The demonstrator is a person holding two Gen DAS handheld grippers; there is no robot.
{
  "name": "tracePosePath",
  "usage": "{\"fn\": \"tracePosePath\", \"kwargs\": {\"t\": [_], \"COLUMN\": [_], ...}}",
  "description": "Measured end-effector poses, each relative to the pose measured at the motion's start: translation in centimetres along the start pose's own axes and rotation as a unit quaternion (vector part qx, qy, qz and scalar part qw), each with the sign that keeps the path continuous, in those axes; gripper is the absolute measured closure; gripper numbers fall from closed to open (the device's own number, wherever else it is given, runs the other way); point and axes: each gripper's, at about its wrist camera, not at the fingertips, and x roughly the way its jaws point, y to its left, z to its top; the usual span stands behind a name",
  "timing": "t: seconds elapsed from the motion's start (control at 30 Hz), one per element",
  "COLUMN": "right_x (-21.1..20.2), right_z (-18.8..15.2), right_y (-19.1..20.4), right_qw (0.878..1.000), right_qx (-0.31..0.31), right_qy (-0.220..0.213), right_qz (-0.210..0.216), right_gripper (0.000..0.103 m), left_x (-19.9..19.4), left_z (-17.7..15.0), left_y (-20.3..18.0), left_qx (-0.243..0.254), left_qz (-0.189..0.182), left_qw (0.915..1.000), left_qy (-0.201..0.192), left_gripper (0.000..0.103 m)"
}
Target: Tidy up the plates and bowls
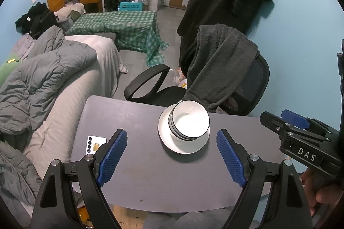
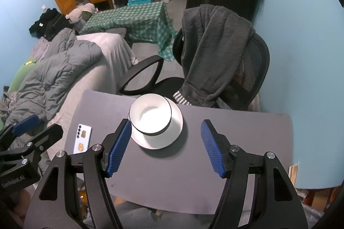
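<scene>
A stack of white bowls with dark rims [image 1: 189, 121] [image 2: 150, 113] sits on a white plate [image 1: 172, 145] [image 2: 159, 143] at the far side of the grey table [image 1: 150, 175] [image 2: 182, 168]. My left gripper [image 1: 172, 138] hovers open above the table, nearer to me than the stack, its blue pads wide apart and nothing between them. My right gripper [image 2: 166, 127] is open too, held over the table in front of the plate; its left pad overlaps the plate's edge in the picture. Each gripper shows at the edge of the other's view.
A white phone [image 1: 95, 145] [image 2: 82, 138] lies on the table's left part. Behind the table stands a black office chair [image 1: 150, 87] [image 2: 253, 69] draped with a grey garment. A bed with a grey duvet [image 1: 43, 78] runs along the left.
</scene>
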Motion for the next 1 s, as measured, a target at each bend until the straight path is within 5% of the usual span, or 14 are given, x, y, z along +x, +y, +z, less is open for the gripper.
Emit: {"fn": "tracePosePath", "kwargs": {"t": [1.0], "right_x": [0.3], "right_z": [0.6], "right_y": [-0.3], "right_qw": [1.0], "right_qx": [-0.002], "right_qy": [0.003], "right_qz": [0.001], "right_gripper": [0.037], "left_x": [0.5], "left_z": [0.4], "left_y": [-1.4], "left_qx": [-0.015], "left_qz": [0.006], "left_qw": [0.9999], "left_qy": [0.003], "left_gripper": [0.017]}}
